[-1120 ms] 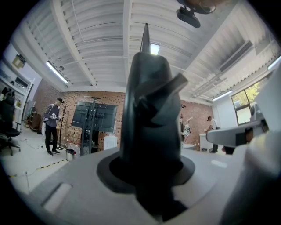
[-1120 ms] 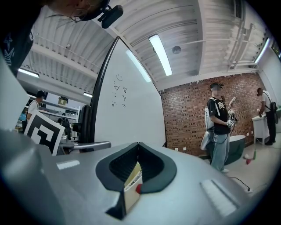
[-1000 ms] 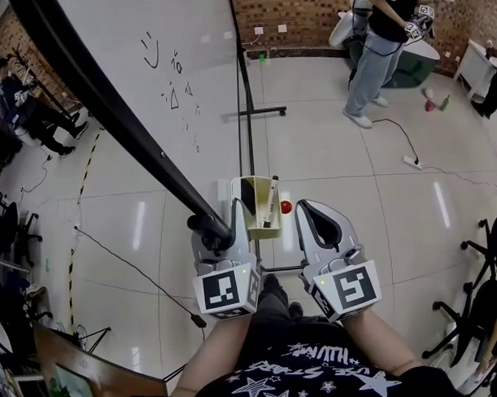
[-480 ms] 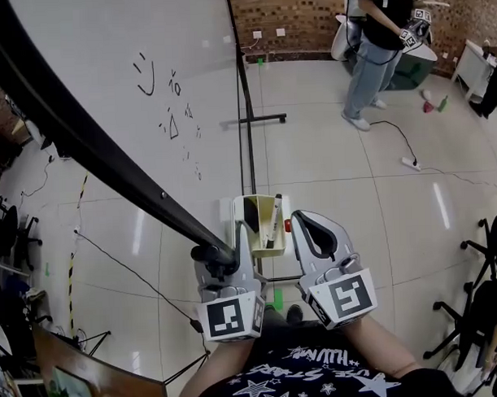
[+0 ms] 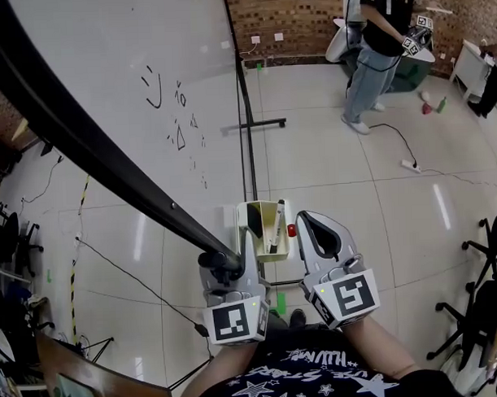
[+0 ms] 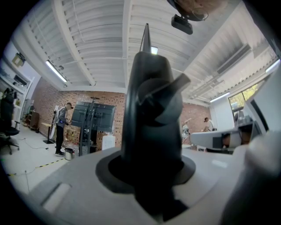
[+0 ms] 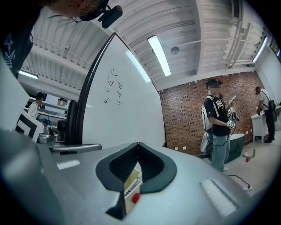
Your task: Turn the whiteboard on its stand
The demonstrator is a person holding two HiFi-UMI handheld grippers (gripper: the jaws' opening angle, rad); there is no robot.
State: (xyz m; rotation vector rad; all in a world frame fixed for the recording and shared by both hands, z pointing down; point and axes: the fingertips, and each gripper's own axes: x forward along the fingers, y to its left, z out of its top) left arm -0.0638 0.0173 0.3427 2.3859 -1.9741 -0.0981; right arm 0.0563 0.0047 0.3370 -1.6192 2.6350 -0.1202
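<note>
The whiteboard (image 5: 147,91) hangs tilted on its stand, with small marks drawn on its white face. Its black frame edge (image 5: 92,150) runs diagonally down to my left gripper (image 5: 225,262), which is shut on the frame's lower end. That black frame (image 6: 151,110) fills the space between the jaws of the left gripper (image 6: 151,176) in its own view. My right gripper (image 5: 308,220) is shut and holds nothing, just right of the cream marker tray (image 5: 251,226). In the right gripper view the right gripper (image 7: 138,144) shows its tips touching.
A marker (image 5: 276,225) stands in the tray, with a red knob (image 5: 291,230) beside it. The stand's post (image 5: 245,104) and foot (image 5: 258,122) are behind. A person (image 5: 373,51) stands at back right, near a power strip (image 5: 412,165). Chairs (image 5: 488,299) are on the right, a wooden desk (image 5: 84,378) at lower left.
Both grippers and the held frame end have shifted a little lower and nearer me in the head view. The drawn marks on the board have moved slightly. Both grips look the same.
</note>
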